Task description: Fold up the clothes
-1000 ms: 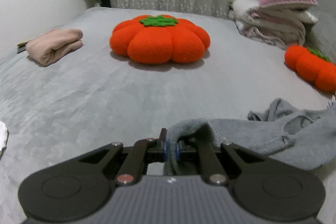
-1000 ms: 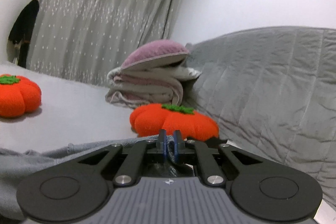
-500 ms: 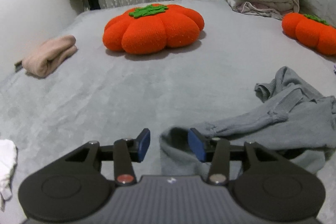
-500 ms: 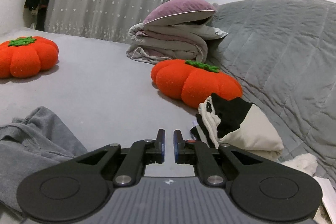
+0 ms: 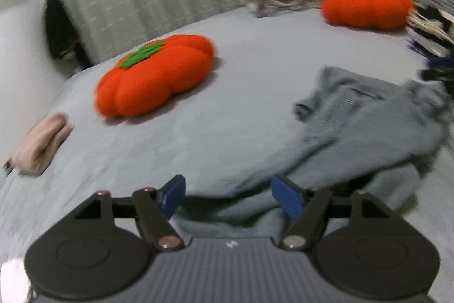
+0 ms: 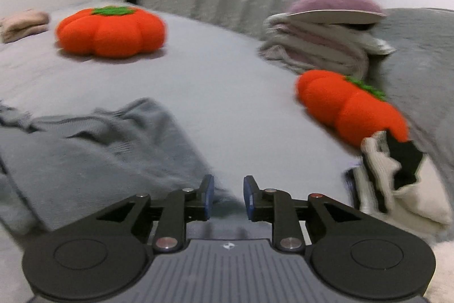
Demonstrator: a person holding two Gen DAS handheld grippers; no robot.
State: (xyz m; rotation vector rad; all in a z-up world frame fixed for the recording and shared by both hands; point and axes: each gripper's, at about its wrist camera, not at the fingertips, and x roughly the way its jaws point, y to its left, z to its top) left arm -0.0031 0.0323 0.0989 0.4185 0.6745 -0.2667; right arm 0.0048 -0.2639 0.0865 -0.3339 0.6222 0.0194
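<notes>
A crumpled grey knit sweater (image 5: 363,129) lies on the grey bed, its near edge running under my left gripper (image 5: 228,196). That gripper's jaws are opening wide; the cloth lies below and between the blue pads (image 5: 286,196) without being pinched. In the right wrist view the same sweater (image 6: 93,144) spreads across the left. My right gripper (image 6: 227,196) hovers at its right edge; its jaws are opening, a narrow gap between them with only bedsheet behind.
Two orange pumpkin cushions (image 5: 153,80) (image 6: 349,107) lie on the bed (image 6: 227,70). A folded pink garment (image 5: 39,145) lies far left. Stacked bedding with a purple pillow (image 6: 332,36) sits at the back right. A black-and-white garment (image 6: 397,175) lies on the right.
Both grippers were shut on the grey sweater a second ago; both have let it go and opened. The sweater now lies on the bed. Both views have tilted and swung.
</notes>
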